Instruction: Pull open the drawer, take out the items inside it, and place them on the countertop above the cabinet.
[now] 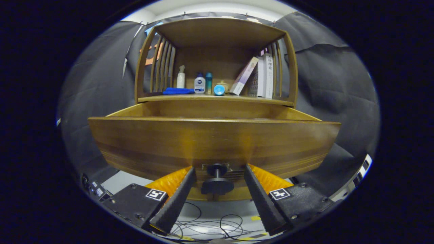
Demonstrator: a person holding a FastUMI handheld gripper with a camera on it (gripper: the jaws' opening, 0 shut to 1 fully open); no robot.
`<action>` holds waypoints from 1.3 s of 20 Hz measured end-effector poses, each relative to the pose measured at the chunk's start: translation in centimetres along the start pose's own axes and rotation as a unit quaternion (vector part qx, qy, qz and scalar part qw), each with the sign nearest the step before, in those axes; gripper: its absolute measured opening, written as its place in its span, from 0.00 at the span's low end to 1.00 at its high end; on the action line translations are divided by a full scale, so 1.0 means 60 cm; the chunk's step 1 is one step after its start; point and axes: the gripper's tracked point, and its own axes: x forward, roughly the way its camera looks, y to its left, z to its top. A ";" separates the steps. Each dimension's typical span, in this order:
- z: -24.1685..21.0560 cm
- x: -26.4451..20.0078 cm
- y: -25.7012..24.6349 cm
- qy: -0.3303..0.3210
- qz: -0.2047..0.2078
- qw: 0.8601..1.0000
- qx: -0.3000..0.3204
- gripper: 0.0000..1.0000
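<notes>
The wooden drawer (pixel 213 142) is pulled out of the cabinet toward me, and its front panel hides what lies inside. A dark round knob (pixel 217 185) sticks out of the panel's lower middle. My gripper (pixel 219 168) is open, with one finger on each side of the knob and a small gap to each. Both fingertips (pixel 190 174) reach almost to the panel. The countertop (pixel 257 99) lies above and behind the drawer, under a wooden shelf hood.
On the countertop stand a white spray bottle (pixel 181 77), a white bottle (pixel 199 83), a teal bottle (pixel 209 82), a blue round lid (pixel 219 89), a folded blue cloth (pixel 178 90) and leaning books (pixel 261 76). Cables (pixel 217 227) lie on the floor below the drawer.
</notes>
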 end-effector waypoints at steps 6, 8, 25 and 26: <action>0.011 0.021 -0.004 0.006 0.008 1.000 0.011 0.96; 0.017 0.033 -0.001 0.008 0.009 1.000 0.013 0.96; 0.086 0.189 0.022 0.007 0.000 1.000 0.028 0.96; 0.091 0.199 0.022 0.004 0.000 1.000 0.026 0.96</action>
